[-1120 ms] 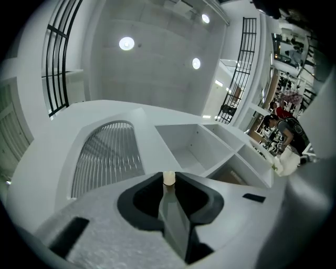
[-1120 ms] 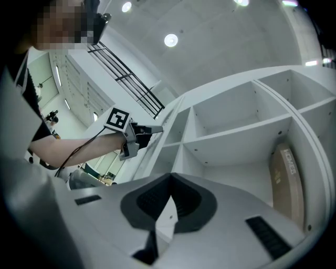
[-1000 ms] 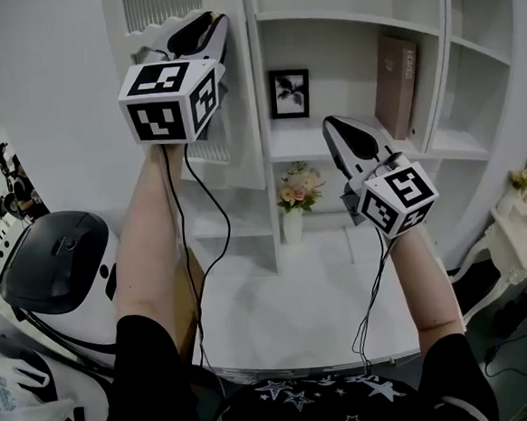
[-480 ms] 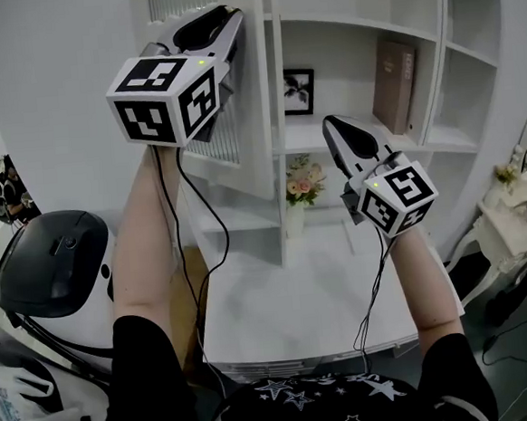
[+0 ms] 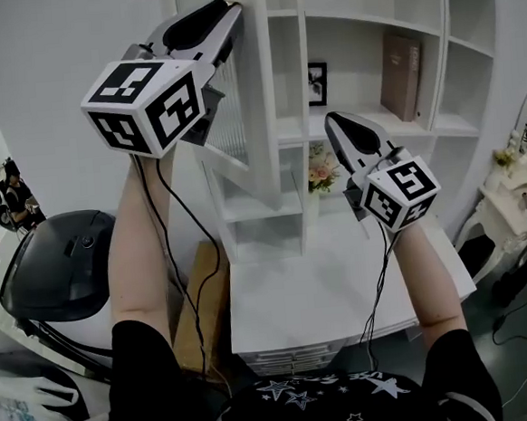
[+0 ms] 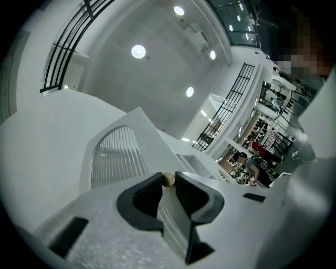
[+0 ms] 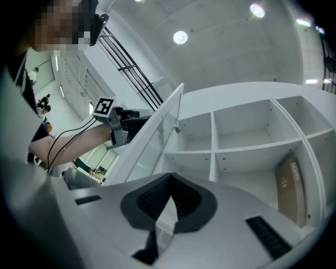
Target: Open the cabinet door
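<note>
The white cabinet door (image 5: pixel 257 106), with a slatted panel (image 5: pixel 227 126), stands swung out edge-on to me at the top middle of the head view. My left gripper (image 5: pixel 230 10) is raised at its upper edge. In the left gripper view, the left gripper (image 6: pixel 168 180) is shut on the door's small round beige knob (image 6: pixel 168 179), with the slatted door panel (image 6: pixel 116 156) behind. My right gripper (image 5: pixel 337 125) hangs to the right of the door in front of the open shelves, shut with nothing in it. The right gripper view shows the right gripper (image 7: pixel 170 177) facing the open door (image 7: pixel 152 136) and bare compartments.
The white shelf unit (image 5: pixel 366 124) holds a brown book (image 5: pixel 400 74), a framed picture (image 5: pixel 317 83) and a flower vase (image 5: pixel 322 171). A white desk top (image 5: pixel 324 286) lies below. At the left a black-and-white rounded machine (image 5: pixel 59 266) and cardboard (image 5: pixel 208 309) stand.
The door has swung further out toward me with my left gripper on its knob. The left gripper has drawn left and nearer. The shelves have shifted right in view.
</note>
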`<state>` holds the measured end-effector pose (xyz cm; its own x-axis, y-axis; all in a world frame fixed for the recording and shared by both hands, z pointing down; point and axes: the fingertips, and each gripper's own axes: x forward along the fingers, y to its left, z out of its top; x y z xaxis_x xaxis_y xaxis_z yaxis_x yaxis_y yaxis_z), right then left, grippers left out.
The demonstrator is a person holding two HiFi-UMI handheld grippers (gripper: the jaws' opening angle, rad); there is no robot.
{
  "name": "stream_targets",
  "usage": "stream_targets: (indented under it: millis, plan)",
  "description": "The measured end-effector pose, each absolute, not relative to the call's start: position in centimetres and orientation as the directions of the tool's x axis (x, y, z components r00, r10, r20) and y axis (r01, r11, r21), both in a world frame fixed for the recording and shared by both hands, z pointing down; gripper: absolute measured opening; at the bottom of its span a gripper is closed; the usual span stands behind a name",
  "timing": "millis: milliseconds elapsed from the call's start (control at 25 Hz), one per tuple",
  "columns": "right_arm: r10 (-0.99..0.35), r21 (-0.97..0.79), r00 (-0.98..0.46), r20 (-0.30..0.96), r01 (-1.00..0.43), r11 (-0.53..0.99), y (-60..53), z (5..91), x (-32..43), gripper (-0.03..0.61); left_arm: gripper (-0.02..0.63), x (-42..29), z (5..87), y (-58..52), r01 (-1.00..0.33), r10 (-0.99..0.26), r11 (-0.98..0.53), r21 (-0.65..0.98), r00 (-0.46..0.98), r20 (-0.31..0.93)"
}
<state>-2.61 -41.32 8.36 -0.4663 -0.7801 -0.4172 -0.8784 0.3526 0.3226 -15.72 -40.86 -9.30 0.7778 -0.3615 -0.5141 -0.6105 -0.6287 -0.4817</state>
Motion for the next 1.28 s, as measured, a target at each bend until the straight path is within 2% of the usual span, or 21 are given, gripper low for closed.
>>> stream_targets:
  millis: [360,760,1040,1280]
  plan:
    - [-0.786,0.297,-0.468,-0.403,-0.88,0.371,-41.0,9.9,-8.1,0.006,0.1,-22.9,-9.8,-38.9,-0.612,-0.345,-0.634,-0.473,0.771,-0.536]
    - [-0.775,0.288,-0.499,-0.388,-0.864,0.413,-41.2,10.8,-13.7,0.006,0.104,-31.3,-9.7,-38.4,-0.692,-0.4,-0.542,-0.478,0.712,-0.577]
    - [-0.772,0.273,-0.523,-0.362,-0.851,0.448,-42.6,11.4,-15.3,0.006,0.091,-33.1,-9.4,-40.1,-0.701,-0.399,-0.58,-0.415,0.688,-0.605]
    - [-0.761,0.292,-0.544,-0.355,-0.837,0.462,-42.5,11.4,-17.3,0.006,0.052,-34.7,-7.6,-39.2,-0.761,-0.413,-0.501,-0.412,0.628,-0.659]
